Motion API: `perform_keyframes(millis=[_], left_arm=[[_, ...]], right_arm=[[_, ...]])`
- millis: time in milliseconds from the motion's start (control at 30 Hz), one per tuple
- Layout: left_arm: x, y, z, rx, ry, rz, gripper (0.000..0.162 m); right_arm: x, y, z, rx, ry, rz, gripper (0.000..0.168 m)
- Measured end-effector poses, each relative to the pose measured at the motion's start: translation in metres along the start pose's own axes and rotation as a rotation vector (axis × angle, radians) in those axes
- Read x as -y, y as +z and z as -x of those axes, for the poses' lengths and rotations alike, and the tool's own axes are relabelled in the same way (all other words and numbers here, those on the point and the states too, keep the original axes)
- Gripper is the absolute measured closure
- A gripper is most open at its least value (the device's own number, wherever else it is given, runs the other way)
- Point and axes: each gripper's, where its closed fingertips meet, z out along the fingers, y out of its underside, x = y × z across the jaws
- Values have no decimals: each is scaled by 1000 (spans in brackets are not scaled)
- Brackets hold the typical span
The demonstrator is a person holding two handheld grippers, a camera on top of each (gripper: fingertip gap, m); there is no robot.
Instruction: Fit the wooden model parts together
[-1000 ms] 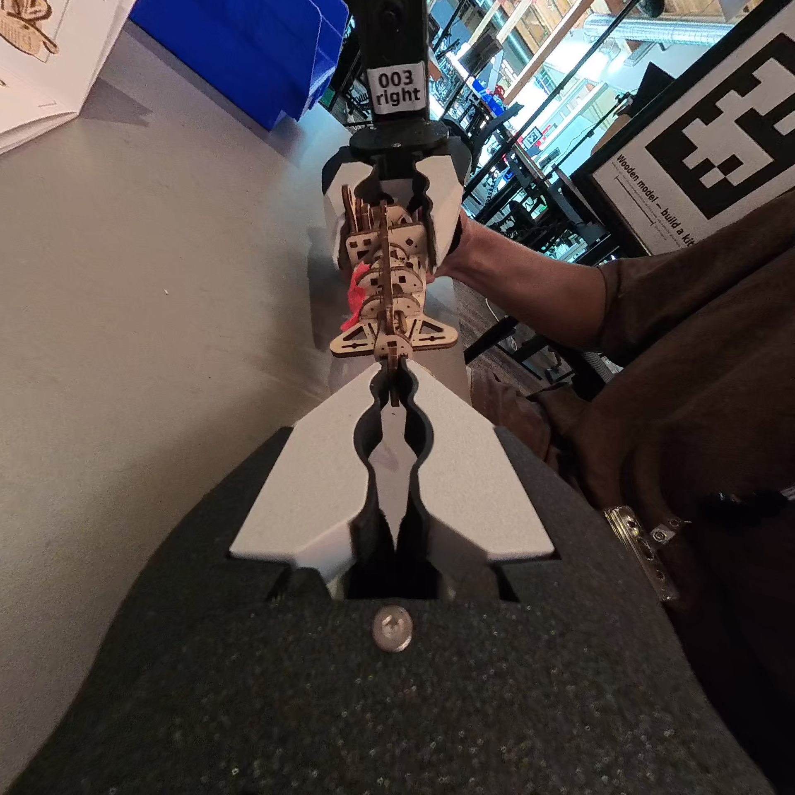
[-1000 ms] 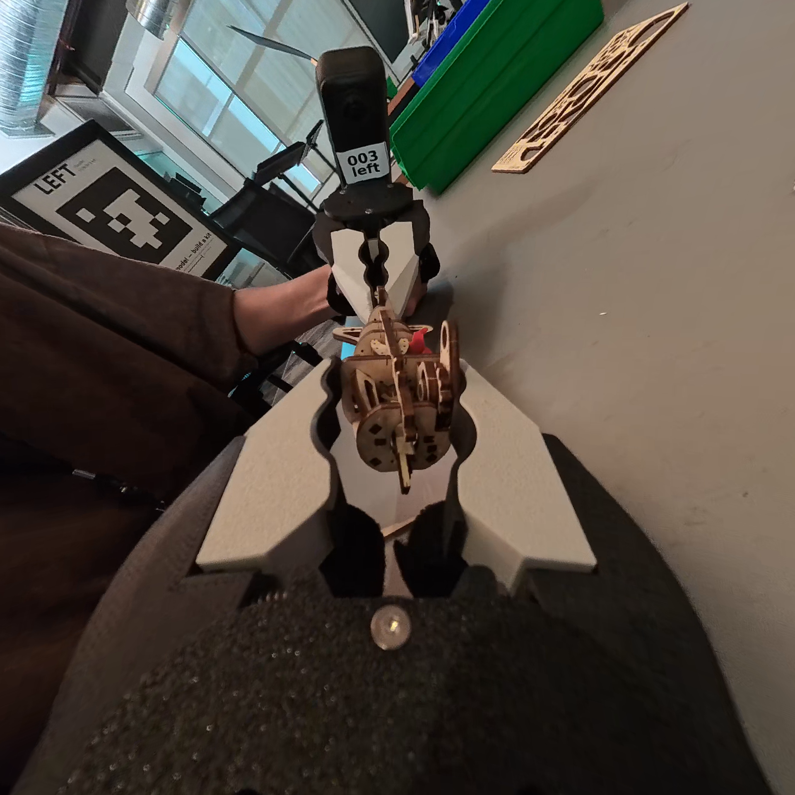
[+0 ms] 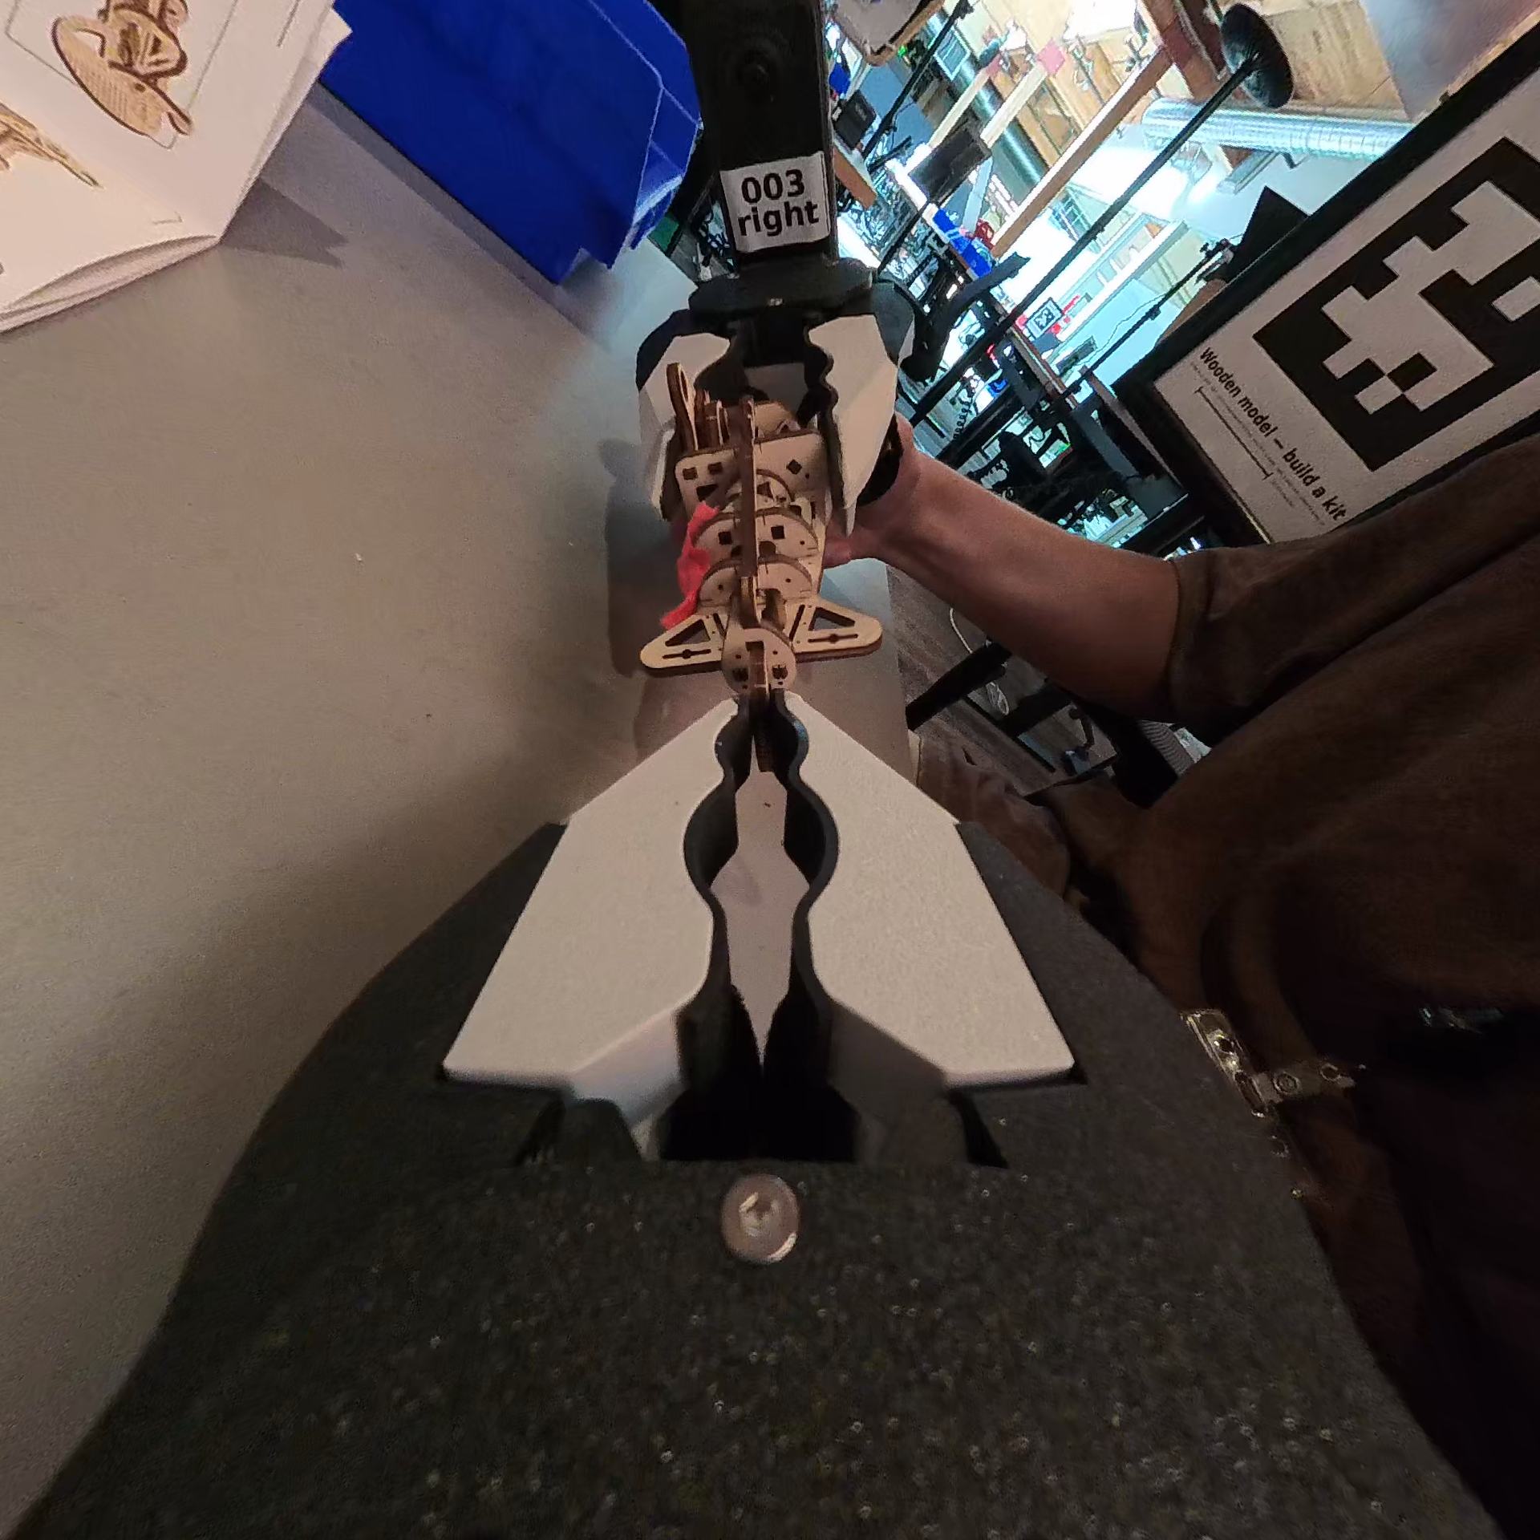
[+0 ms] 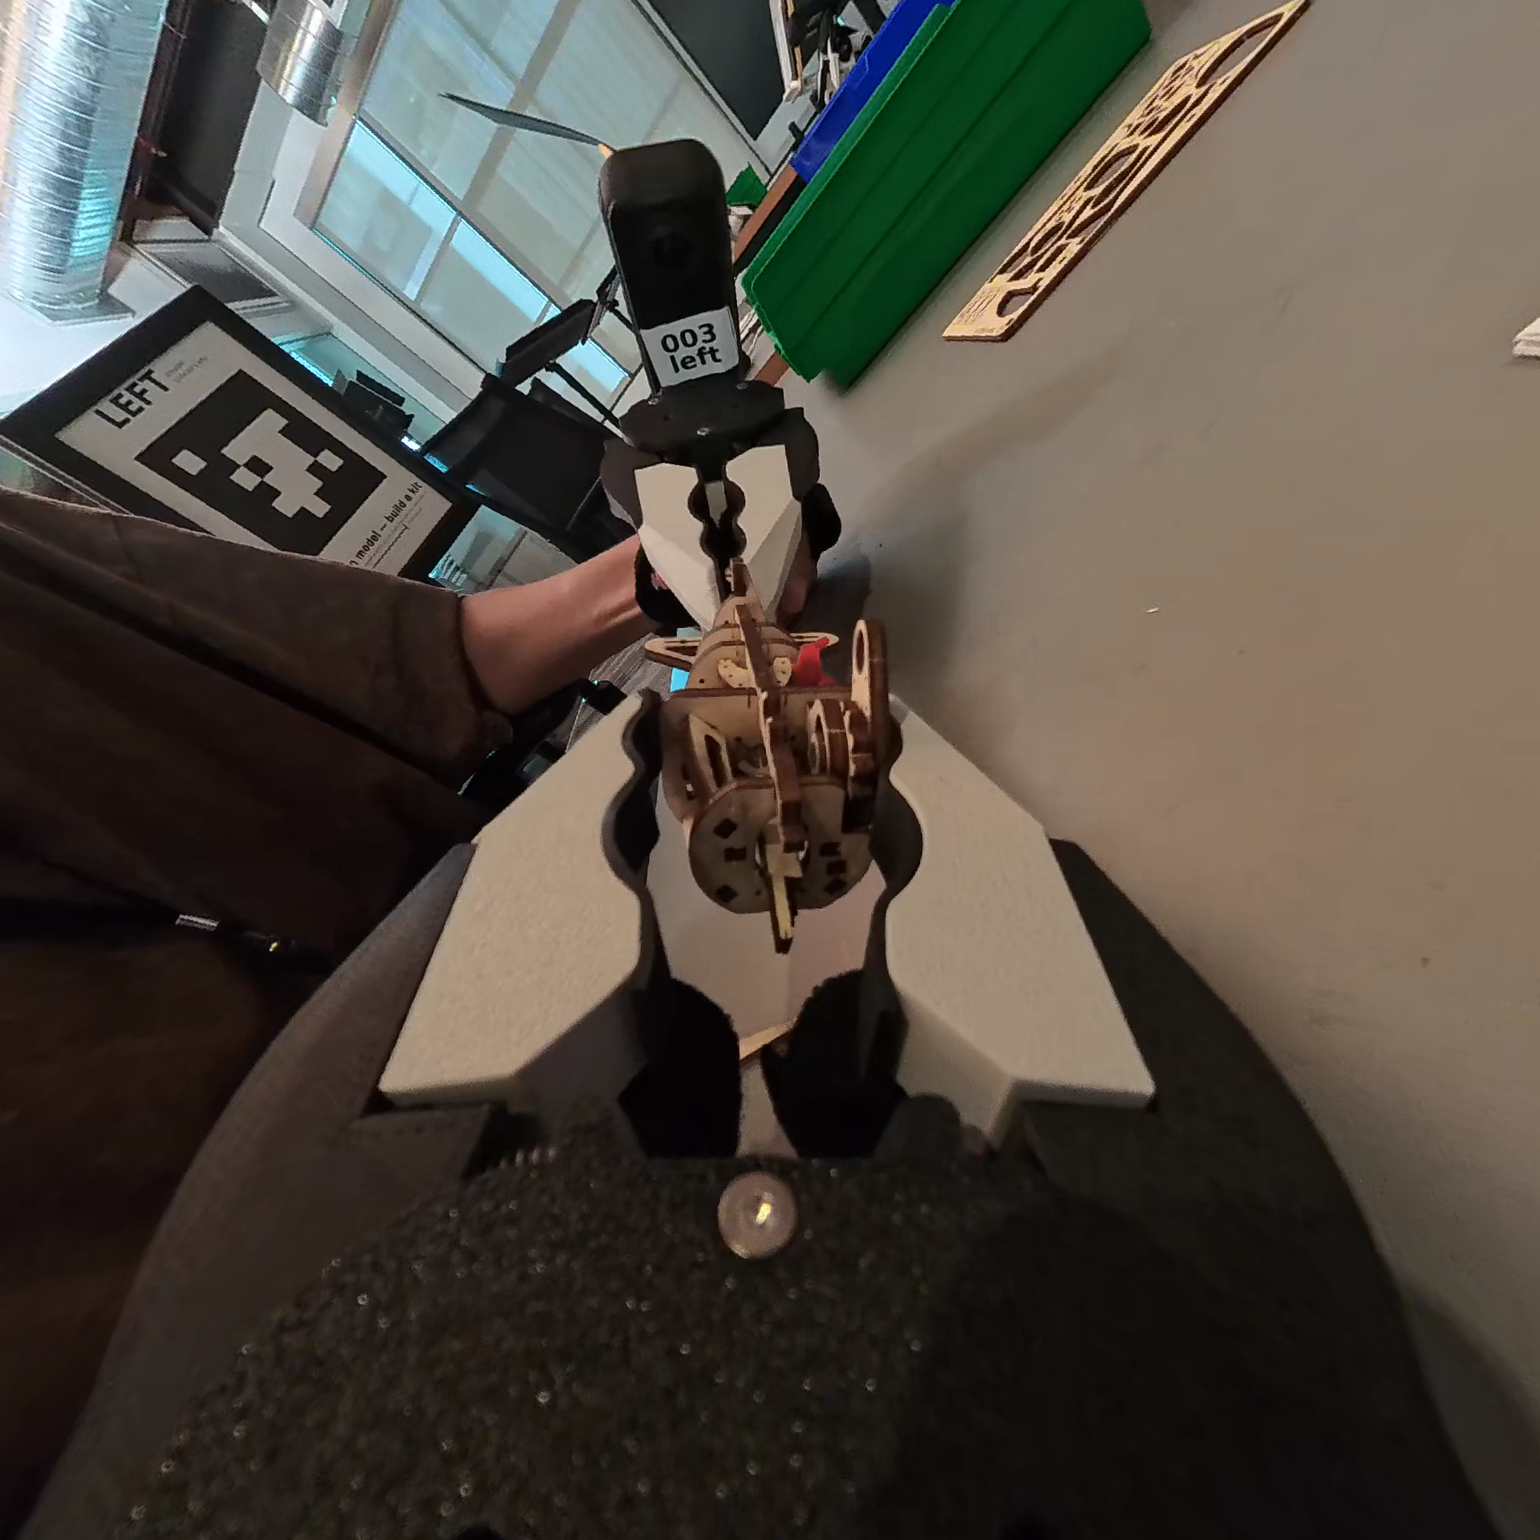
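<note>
Both jaws clamp the wooden model (image 4: 775, 775).

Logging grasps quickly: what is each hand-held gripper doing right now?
Left hand-held gripper: closed on the thin end piece of the wooden model.
Right hand-held gripper: closed around the wooden model's body.

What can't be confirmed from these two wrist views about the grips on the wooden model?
- Left wrist view: the left gripper jaws pinch a thin tab of the wooden model; the model hides where the tab joins.
- Right wrist view: the model hides its contact with the right gripper jaws.
- Red piece: mostly hidden by wooden parts; what it is stays unclear.
</note>
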Motion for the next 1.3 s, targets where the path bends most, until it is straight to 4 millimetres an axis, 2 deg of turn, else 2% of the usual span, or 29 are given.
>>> perform_keyframes(millis=[200,567,900,1033,1167,1300], left_arm=[[2,-2,-1,-29,-23,-9,162],[-9,3,0,-22,-19,73,162],[-34,13,0,0,6,249,162],[-27,11,1,2,-3,197,162],[-32,13,0,0,7,233,162],[-27,11,0,-7,-2,201,162]], right_arm=[[0,2,2,7,0,-4,120],[-8,2,1,1,10,45,120],[-24,4,-3,-11,9,166,121],[-18,4,-1,3,12,122,120],[-19,5,-1,4,15,134,120],[-17,6,0,9,16,117,121]])
